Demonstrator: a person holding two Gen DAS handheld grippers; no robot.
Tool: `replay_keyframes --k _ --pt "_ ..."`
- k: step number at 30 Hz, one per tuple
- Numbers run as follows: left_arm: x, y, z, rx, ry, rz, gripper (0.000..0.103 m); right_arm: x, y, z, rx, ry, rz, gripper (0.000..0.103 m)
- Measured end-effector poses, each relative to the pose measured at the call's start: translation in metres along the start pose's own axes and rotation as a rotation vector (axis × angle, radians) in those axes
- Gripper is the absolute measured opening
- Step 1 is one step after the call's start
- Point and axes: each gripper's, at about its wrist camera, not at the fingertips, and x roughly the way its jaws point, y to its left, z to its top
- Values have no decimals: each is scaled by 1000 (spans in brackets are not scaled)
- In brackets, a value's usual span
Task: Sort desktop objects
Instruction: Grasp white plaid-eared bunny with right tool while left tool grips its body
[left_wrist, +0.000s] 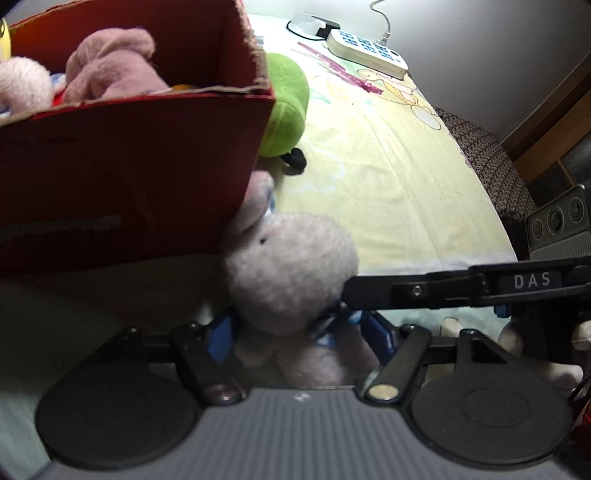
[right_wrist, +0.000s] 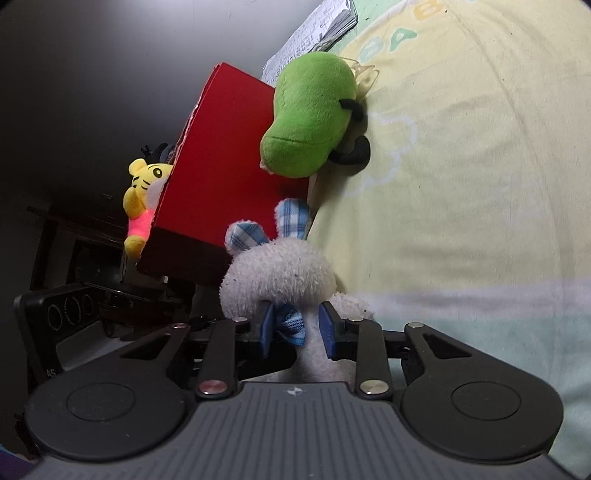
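Note:
A white rabbit plush (left_wrist: 288, 266) with blue checked ears and a blue bow lies on the yellow cloth against the red cardboard box (left_wrist: 129, 166). My left gripper (left_wrist: 299, 339) has its blue pads pressed on both sides of the rabbit's body. In the right wrist view my right gripper (right_wrist: 297, 332) is shut on the rabbit plush (right_wrist: 277, 273) at its neck and bow. One right-gripper finger (left_wrist: 406, 291) reaches in from the right to the rabbit's neck. Pink plush toys (left_wrist: 110, 62) lie inside the box. A green plush (left_wrist: 288, 107) leans against the box's far side.
The red box (right_wrist: 221, 166) stands close on the left, with the green plush (right_wrist: 310, 114) beside it and a yellow tiger plush (right_wrist: 144, 195) hanging over its rim. A white power strip (left_wrist: 369, 51) and its cable lie far back. Papers (right_wrist: 317, 33) lie beyond the box. The yellow cloth (left_wrist: 388, 166) stretches right.

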Motion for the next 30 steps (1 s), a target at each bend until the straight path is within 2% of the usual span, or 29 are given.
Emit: replay_keyframes --k 2,3,6,12,15,21,24,30 --pt "-3 0 -2 28 4 11 74 0 7 -8 6 13 42 31" --pt "-4 1 -3 34 4 10 75 0 10 -12 14 15 53 35" --pt "-5 8 -5 22 3 21 78 0 17 -16 -3 4 46 35" --pt "-3 3 -3 43 -17 30 76 -1 11 -13 -9 -37 -25 39" --pt "-4 3 -4 45 -21 34 75 9 9 -11 1 -36 -18 44" --pt "-5 9 -2 34 -20 37 75 22 7 -12 48 -45 24 46" --pt "-5 7 -4 46 -19 36 76 21 11 -15 20 -42 39 50" --pt "-3 1 -4 91 -26 60 76 25 9 -16 74 -71 45 53"
